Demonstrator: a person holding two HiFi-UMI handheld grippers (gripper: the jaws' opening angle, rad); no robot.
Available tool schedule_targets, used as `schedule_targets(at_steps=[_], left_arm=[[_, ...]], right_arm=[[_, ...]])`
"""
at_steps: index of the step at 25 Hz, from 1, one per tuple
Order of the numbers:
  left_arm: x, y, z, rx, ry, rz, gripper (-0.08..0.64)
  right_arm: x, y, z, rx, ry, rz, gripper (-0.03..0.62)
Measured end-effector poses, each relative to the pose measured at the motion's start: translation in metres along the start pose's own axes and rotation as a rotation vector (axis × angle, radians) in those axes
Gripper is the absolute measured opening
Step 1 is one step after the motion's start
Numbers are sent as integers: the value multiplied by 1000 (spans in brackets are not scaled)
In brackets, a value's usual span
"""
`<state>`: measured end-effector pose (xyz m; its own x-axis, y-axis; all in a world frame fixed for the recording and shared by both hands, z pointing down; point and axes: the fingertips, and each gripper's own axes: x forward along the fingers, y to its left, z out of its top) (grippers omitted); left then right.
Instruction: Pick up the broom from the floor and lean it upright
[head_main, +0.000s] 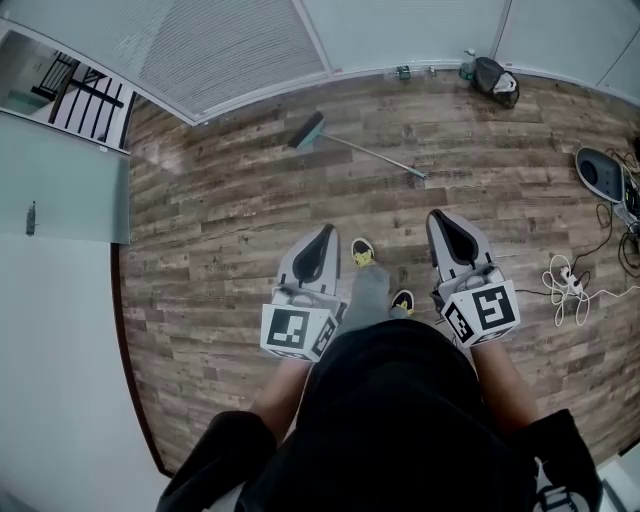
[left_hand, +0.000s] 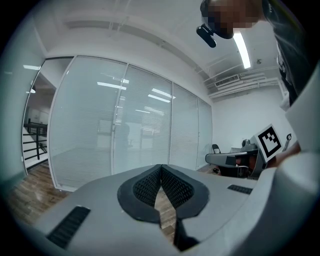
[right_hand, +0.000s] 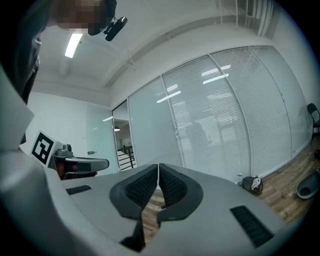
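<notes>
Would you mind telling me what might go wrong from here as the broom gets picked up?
Both the left tool and right tool are shut; unless opened, they may just knock the broom away. The loose cables at the right could trip a foot. Leaned on the smooth glass wall, the broom might slide.

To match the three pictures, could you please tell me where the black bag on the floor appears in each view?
Head view: black bag at top right, by the wall.
Left gripper view: not in it.
Right gripper view: low right, at the wall's foot.
Shared landmark: the glass wall with blinds.
</notes>
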<state>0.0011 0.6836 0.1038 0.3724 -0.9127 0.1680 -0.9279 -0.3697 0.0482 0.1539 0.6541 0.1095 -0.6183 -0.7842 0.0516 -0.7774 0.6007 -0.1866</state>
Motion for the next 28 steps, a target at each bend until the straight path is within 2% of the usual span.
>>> schedule_targets(at_steps=[7, 12, 28], left_arm=[[24, 1, -2, -19, 3, -47, 23], [65, 17, -3, -48, 18, -69, 23], [213, 127, 19, -133, 6, -107, 23]], right_arm=[[8, -17, -4, 7, 14, -43, 22], [36, -46, -11, 22, 55, -87, 22], [212, -107, 3, 25, 103, -86, 23]])
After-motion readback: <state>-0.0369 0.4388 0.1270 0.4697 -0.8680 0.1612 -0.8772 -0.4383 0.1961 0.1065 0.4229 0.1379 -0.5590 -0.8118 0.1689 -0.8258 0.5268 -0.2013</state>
